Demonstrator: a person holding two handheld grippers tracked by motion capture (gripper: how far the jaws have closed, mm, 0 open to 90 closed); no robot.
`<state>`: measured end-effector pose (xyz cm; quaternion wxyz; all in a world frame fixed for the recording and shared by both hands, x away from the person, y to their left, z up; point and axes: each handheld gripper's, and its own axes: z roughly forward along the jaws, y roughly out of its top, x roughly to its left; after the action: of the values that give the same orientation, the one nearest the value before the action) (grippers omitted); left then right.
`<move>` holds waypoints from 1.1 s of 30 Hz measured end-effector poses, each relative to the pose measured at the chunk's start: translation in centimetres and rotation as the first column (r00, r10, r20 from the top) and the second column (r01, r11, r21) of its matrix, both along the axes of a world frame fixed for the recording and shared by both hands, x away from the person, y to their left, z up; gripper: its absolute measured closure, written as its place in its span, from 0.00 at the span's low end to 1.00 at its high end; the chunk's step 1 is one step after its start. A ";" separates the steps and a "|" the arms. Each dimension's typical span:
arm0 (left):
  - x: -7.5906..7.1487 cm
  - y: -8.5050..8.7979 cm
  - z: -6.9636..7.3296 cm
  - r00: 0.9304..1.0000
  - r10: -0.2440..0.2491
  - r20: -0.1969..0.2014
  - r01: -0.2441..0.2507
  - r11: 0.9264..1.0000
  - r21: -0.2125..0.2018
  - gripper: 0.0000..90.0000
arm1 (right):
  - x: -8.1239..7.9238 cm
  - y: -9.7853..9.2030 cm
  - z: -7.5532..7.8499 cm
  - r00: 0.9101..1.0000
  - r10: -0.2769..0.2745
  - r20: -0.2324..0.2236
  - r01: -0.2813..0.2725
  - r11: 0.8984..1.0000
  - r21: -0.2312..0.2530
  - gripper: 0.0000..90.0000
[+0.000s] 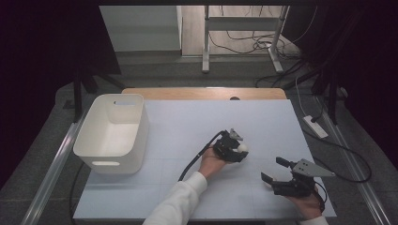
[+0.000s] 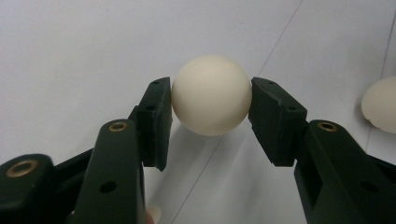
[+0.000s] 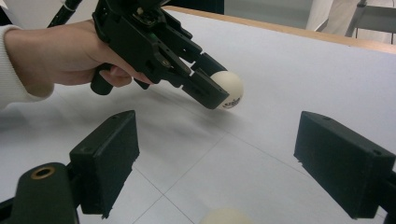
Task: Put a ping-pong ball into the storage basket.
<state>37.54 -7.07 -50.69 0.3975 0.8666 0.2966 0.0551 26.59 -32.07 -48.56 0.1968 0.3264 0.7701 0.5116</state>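
We have the left claw (image 2: 211, 105) pinching a cream ball (image 2: 210, 94) between its two pads, just above the white desk (image 1: 187, 126), right of the middle and well apart from the white bin (image 1: 112, 133) at the far left. The pads meet the ball only at its widest line, so the hold looks thin to us: a round, smooth shell could squirt out forward or drop if the hand tilts or swings fast toward the bin, and it would then roll across the flat desk, perhaps off an edge. Our right claw (image 3: 219, 168) is spread wide and holds nothing, low over the near right of the desk, with a second ball (image 3: 226, 216) lying just in front of it; a careless sweep there could knock that ball away too
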 end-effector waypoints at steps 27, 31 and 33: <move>-2.2 2.7 0.7 0.999 -0.005 0.035 0.006 1.000 -0.028 0.56 | 0.0 0.1 -0.1 1.000 -0.002 0.000 0.002 1.000 -0.007 0.15; -2.4 2.8 0.9 0.999 -0.012 0.039 0.013 1.000 -0.028 0.56 | 0.0 0.1 -0.2 1.000 -0.001 0.001 0.002 1.000 -0.010 0.15; -2.6 2.8 0.9 0.999 -0.011 0.039 0.012 0.999 -0.033 0.56 | 0.0 0.1 -0.2 1.000 -0.002 0.002 0.002 1.000 -0.011 0.15</move>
<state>34.97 -4.25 -49.76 0.4180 0.8603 0.2847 0.0647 26.63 -31.94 -48.74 0.1999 0.3256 0.7725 0.5072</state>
